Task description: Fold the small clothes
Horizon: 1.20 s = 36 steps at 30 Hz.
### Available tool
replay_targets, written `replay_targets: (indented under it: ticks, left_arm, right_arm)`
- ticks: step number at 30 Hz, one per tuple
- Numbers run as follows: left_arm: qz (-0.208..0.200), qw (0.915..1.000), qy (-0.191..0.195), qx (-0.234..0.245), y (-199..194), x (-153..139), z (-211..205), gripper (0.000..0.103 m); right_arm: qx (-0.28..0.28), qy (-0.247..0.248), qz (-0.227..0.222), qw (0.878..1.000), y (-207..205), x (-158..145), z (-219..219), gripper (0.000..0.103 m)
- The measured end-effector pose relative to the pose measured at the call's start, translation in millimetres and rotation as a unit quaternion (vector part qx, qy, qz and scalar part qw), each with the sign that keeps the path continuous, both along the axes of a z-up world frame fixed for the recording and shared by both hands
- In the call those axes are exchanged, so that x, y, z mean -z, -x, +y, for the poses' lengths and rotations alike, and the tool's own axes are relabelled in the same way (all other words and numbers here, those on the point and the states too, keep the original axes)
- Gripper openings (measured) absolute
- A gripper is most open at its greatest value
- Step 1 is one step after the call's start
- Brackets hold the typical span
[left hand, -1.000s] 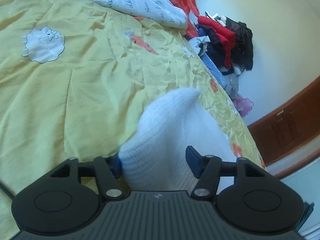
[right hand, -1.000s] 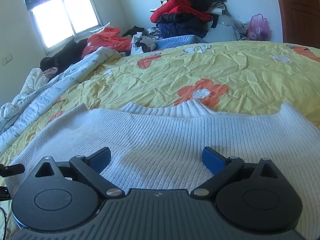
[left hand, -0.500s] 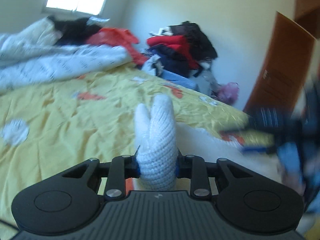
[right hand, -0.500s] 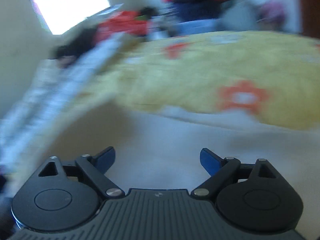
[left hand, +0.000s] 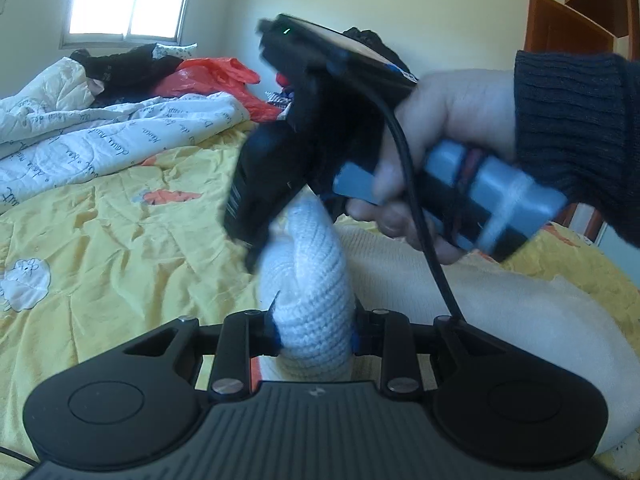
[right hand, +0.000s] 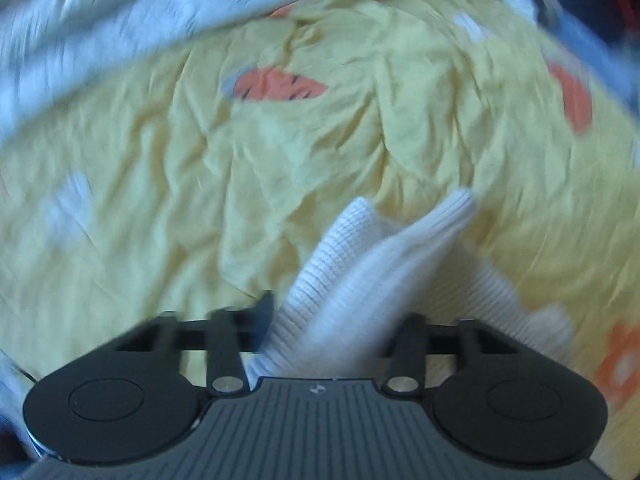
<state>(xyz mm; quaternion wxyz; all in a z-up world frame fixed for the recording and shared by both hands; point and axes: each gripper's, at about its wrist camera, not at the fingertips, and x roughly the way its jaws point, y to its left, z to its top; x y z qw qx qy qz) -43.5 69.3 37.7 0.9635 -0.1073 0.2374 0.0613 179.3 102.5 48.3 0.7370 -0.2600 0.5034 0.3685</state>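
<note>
A white knit sweater (left hand: 500, 300) lies on the yellow bed cover. My left gripper (left hand: 314, 332) is shut on a bunched fold of it (left hand: 316, 264) that stands up between the pads. In the left wrist view a hand (left hand: 452, 120) in a dark sleeve holds my right gripper (left hand: 256, 248), which points steeply down onto the top of that same fold. The blurred right wrist view shows my right gripper (right hand: 334, 320) with its jaws closing. Ribbed white knit (right hand: 360, 256) fills the gap between them.
The yellow cover (left hand: 120, 240) with orange and white prints spreads left and ahead. A white printed duvet (left hand: 100, 140) is heaped at the far left, with dark clothes and a red bag (left hand: 208, 76) behind it. A cable (left hand: 420, 220) hangs from the right gripper. A wooden door (left hand: 568, 32) stands at the right.
The left gripper shut on the sweater fold, rolled and rose a little. The right gripper swung from the sweater's body to that fold, tipped downward, and its jaws narrowed around the knit.
</note>
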Motion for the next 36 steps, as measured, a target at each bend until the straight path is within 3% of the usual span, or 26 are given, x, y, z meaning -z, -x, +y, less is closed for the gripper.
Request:
replay_targets:
  ticks: [4,9,12,16,19,24,26,27,28,30,31,33,34,36]
  left_arm:
    - [-0.002,0.9999,-0.001,0.011,2.2,-5.3,-0.5,0.028]
    - [-0.031,0.9976,0.026,0.057,6.9,-35.2,-24.8,0.028]
    - [-0.058,0.9902,0.029,0.123,8.3,-58.0,-60.3,0.028]
    - [-0.074,0.9732,0.024,0.216,4.2,-69.7,-125.1,0.028]
    - [-0.059,0.9584,0.03,0.278,0.8,-61.0,-177.5,0.028]
    - [0.006,0.9401,-0.018,0.34,-4.2,-18.6,-250.9,0.028]
    - [0.023,0.933,-0.055,0.355,-7.4,1.0,-268.8,0.029]
    - [0.013,0.9287,-0.075,0.363,-4.8,6.9,-274.5,0.032]
    - [-0.001,0.9242,-0.092,0.371,0.4,7.1,-277.0,0.032]
    - [-0.008,0.9132,-0.084,0.399,6.5,-2.9,-265.1,0.043]
    - [-0.016,0.9051,-0.067,0.42,11.3,-12.0,-253.0,0.043]
    - [-0.044,0.8916,-0.042,0.449,26.7,-30.7,-225.5,0.048]
    - [-0.062,0.8937,-0.04,0.443,33.6,-39.3,-207.1,0.053]
    - [-0.091,0.9091,-0.049,0.403,40.7,-47.2,-173.1,0.083]
  right_arm:
    - [-0.023,-0.038,-0.008,0.999,3.4,-10.3,-26.3,0.028]
    - [0.006,-0.145,0.016,0.989,-6.2,-51.6,-108.3,0.025]
    - [0.038,-0.202,0.015,0.978,-7.9,-86.4,-186.4,0.025]
    - [0.082,-0.216,-0.015,0.973,0.5,-113.3,-286.9,0.024]
    - [0.138,-0.213,-0.019,0.967,6.3,-103.9,-360.5,0.025]
    - [0.227,-0.206,0.009,0.952,16.7,-41.5,-439.4,0.025]
    - [0.261,-0.222,0.025,0.939,20.1,-15.4,-456.2,0.028]
    - [0.286,-0.237,0.032,0.928,21.6,-4.1,-464.7,0.039]
    - [0.299,-0.258,0.039,0.918,22.8,1.5,-472.9,0.041]
    - [0.319,-0.302,0.053,0.897,27.1,5.6,-488.7,0.044]
    - [0.332,-0.318,0.048,0.887,30.5,3.9,-495.5,0.048]
    - [0.355,-0.348,0.016,0.867,40.2,-7.3,-515.4,0.051]
    - [0.367,-0.362,-0.004,0.857,45.4,-15.0,-523.7,0.05]
    - [0.377,-0.388,-0.035,0.84,57.3,-30.2,-536.4,0.049]
